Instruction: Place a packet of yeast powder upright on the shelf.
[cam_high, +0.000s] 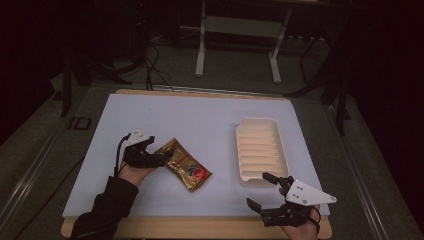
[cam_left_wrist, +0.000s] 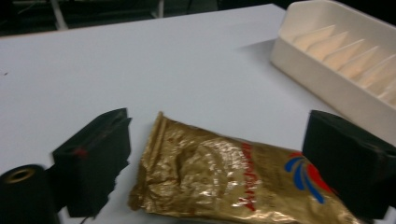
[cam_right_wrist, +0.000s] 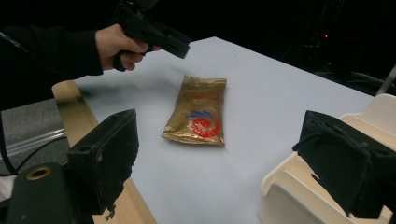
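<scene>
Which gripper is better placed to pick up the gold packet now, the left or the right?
Left. The left gripper is open at the gold packet, which lies between its fingers. The right gripper is open near the white tray.

— What's the packet like?
— A gold foil sachet, crinkled, with a red and blue swirl logo, sealed and lying flat.
— Where on the desk?
— Left of centre, nearer the front edge, set askew.
</scene>
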